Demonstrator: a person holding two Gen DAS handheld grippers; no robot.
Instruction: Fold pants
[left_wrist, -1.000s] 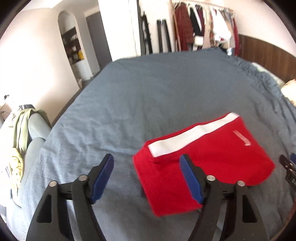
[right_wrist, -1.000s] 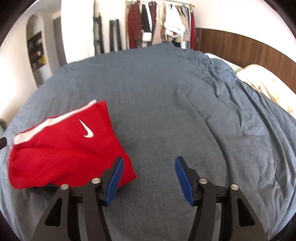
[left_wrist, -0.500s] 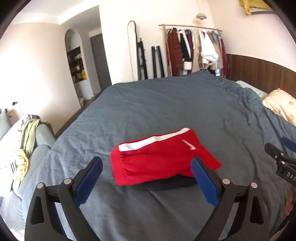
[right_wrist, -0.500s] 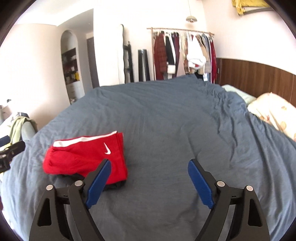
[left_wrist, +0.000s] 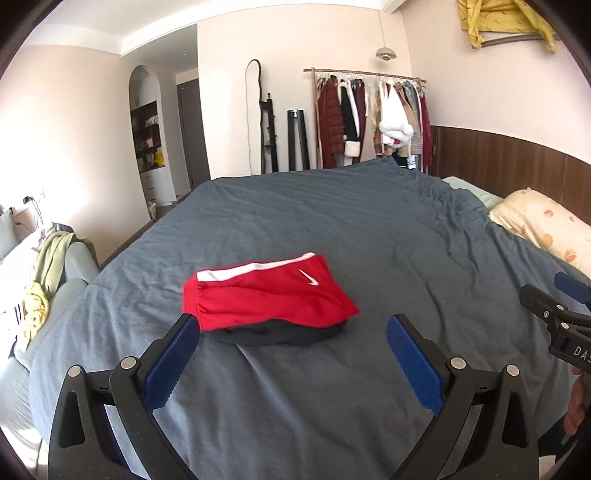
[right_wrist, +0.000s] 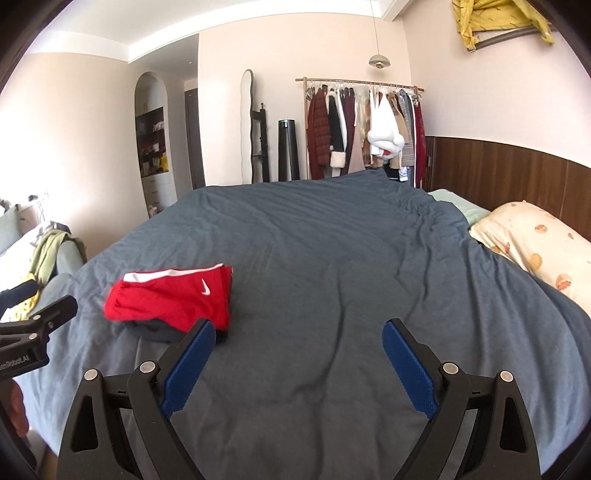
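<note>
Folded red shorts (left_wrist: 266, 297) with a white waistband and a white swoosh lie on a dark folded garment (left_wrist: 280, 336) on the grey-blue bed cover (left_wrist: 332, 229). My left gripper (left_wrist: 293, 354) is open and empty, held above the bed just in front of the pile. My right gripper (right_wrist: 295, 360) is open and empty to the right of the shorts (right_wrist: 173, 297), which lie at its left. Each gripper shows at the edge of the other's view.
A patterned pillow (left_wrist: 543, 225) lies at the right by the wooden headboard. A clothes rack (left_wrist: 369, 118) stands behind the bed. A sofa with green and yellow clothes (left_wrist: 44, 273) is at the left.
Both grippers have drawn back and up from the shorts, so the pile looks smaller and farther away. The shorts stay folded on the bed. Both grippers remain open.
</note>
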